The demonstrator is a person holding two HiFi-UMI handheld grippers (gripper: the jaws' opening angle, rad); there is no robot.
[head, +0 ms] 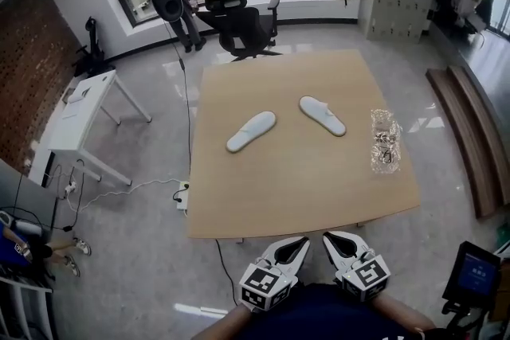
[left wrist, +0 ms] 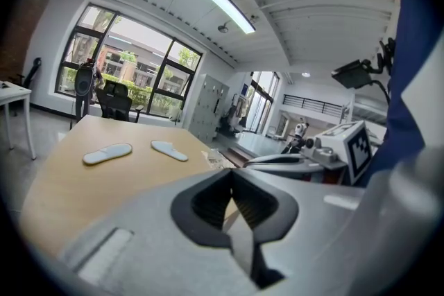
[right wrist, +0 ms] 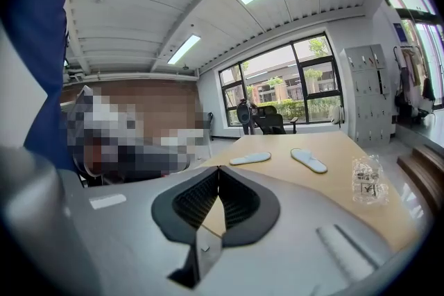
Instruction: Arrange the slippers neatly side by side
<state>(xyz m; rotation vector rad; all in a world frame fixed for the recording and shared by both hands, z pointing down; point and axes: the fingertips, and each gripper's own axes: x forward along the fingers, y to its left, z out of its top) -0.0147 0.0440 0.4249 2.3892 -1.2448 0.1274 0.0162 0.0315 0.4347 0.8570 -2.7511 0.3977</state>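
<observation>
Two white flat slippers lie around the middle of the tabletop (head: 295, 171), toward its far edge. They are well apart and splayed. The left slipper (head: 251, 131) slants from lower left to upper right, and the right slipper (head: 322, 115) slants the other way, so their far ends lean toward each other without touching. They are neither parallel nor level, so by my reading the arranging has not begun.

A crumpled clear plastic bag (head: 385, 141) sits near the right edge, just beside the right slipper's side of the table and clear of both slippers.

The left gripper (head: 296, 247) and the right gripper (head: 335, 241) hang side by side at the near edge, close to the person's body and far short of the slippers. This looks like a rest pose before reaching.

In the left gripper view the ribbed black pads meet at their tips with nothing between them, and the right gripper view shows the same. Both tools are closed and empty and touch nothing. Either would have to spread its jaws before it could take a slipper by its thin edge.
</observation>
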